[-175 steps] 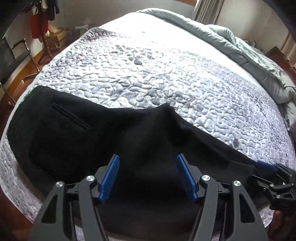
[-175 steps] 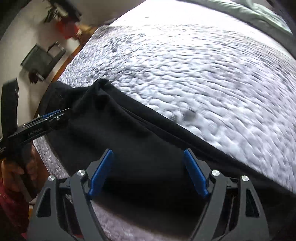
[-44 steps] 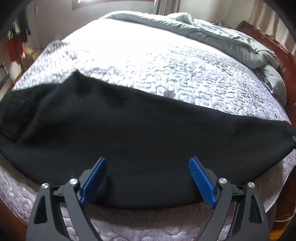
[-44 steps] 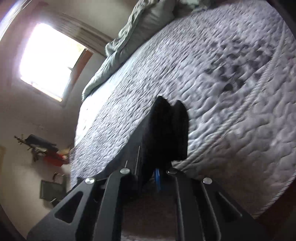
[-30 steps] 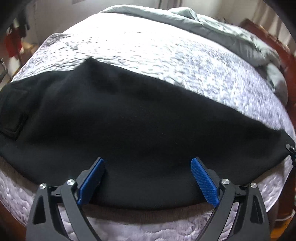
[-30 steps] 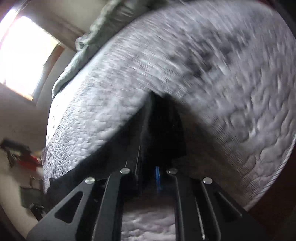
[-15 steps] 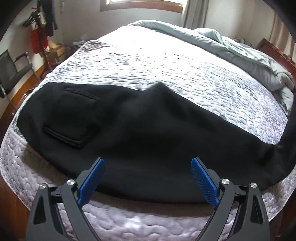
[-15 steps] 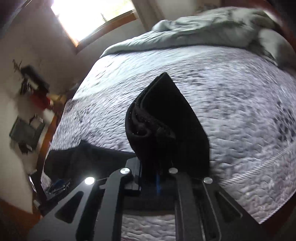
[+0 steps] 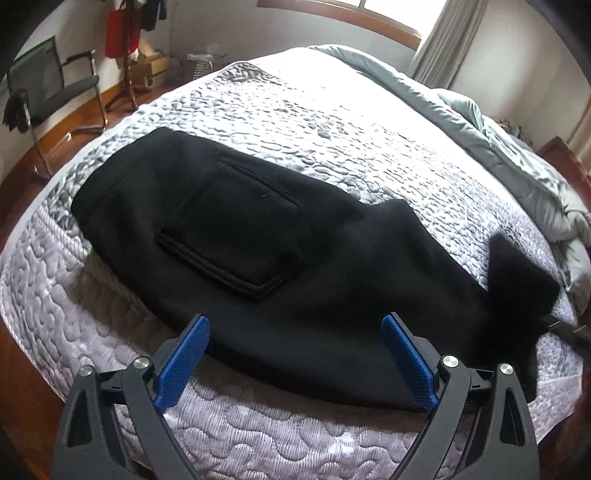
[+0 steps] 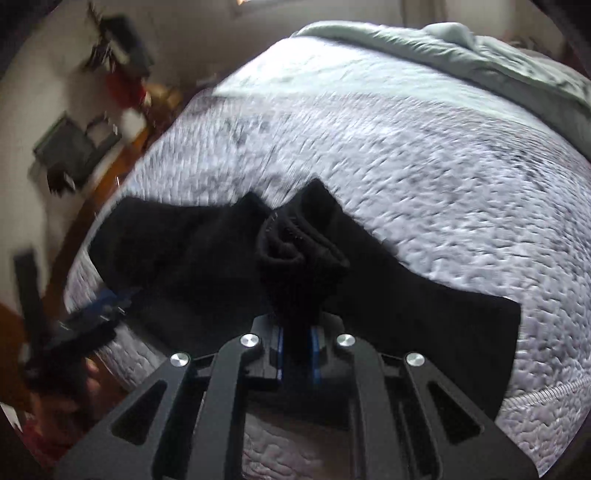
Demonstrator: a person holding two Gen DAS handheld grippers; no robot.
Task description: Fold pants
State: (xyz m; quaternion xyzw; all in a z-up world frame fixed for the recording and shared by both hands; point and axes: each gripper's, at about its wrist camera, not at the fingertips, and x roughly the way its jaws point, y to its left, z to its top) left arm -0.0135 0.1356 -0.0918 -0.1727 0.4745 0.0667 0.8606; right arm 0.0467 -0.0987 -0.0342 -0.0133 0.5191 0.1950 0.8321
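Pants cuffs pinched, waist end flat on the bed

The right gripper (image 10: 295, 347) is clamped on the bunched cuffs of the black pants (image 9: 295, 266), lifted above the quilted bed (image 9: 332, 122). The left gripper (image 9: 295, 358) hovers wide apart, holding nothing, over the near edge; the pocket lies beyond.

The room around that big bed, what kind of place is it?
Most likely a home bedroom. The black pants lie on a bed with a quilted grey cover, a rumpled grey-green duvet is pushed to its far side, and a black chair stands on the wooden floor beside a coat stand with a red bag.
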